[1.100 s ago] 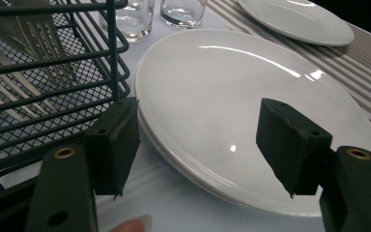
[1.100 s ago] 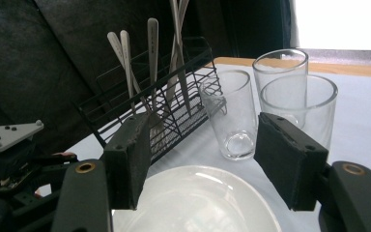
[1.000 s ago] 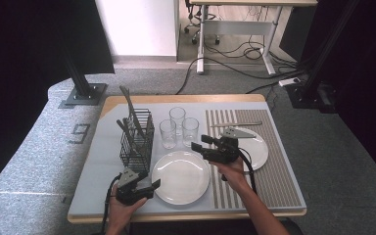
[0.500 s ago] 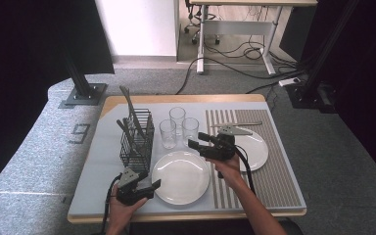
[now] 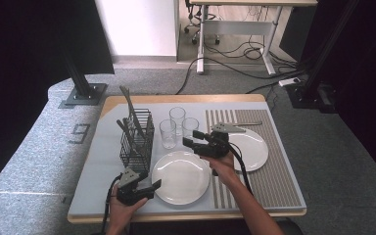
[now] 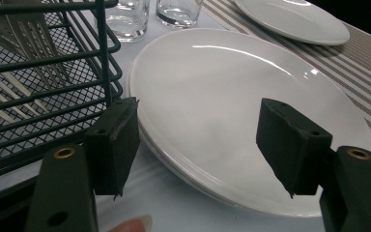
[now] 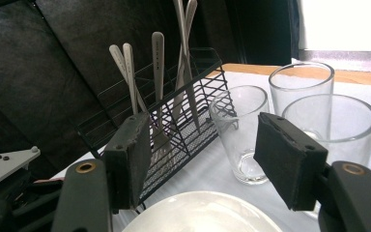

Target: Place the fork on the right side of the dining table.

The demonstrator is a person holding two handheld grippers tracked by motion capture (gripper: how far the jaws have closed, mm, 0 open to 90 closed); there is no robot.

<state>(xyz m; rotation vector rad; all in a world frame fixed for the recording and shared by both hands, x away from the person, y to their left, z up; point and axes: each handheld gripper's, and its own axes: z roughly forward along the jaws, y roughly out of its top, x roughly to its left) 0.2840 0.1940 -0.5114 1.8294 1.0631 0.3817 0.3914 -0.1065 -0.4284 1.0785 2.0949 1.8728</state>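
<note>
**Hovering over the near plate, both grippers empty**

Resting at the table's near edge in the high view, the left gripper [image 5: 149, 187] sits just left of the near white plate [image 5: 181, 177]. Its jaws are spread wide and hold nothing; the left gripper view [image 6: 198, 145] confirms this, with the plate's rim lying between and under the two pads. That view also shows a fingertip [image 6: 133, 224] at the bottom edge, cut off by the frame.

The right gripper [image 5: 192, 141] hangs above the far rim of the same plate, jaws wide apart, nothing held. From the high view its height over the table cannot be judged. The right gripper view [image 7: 203, 154] looks between the pads at three glasses [image 7: 239, 135]; the nearest right one is partly hidden behind the right pad. The high view shows the glasses [image 5: 168, 133] grouped just beyond the plate, clear of the gripper.

Left of the glasses stands the black wire caddy [image 5: 137, 139] with cutlery handles upright; the mesh hides their lower ends.

A second plate [image 5: 252, 149] lies on the striped mat [image 5: 274, 181], partly covered by the right hand. A utensil [image 5: 247, 123] lies beyond it; type unclear.
</note>
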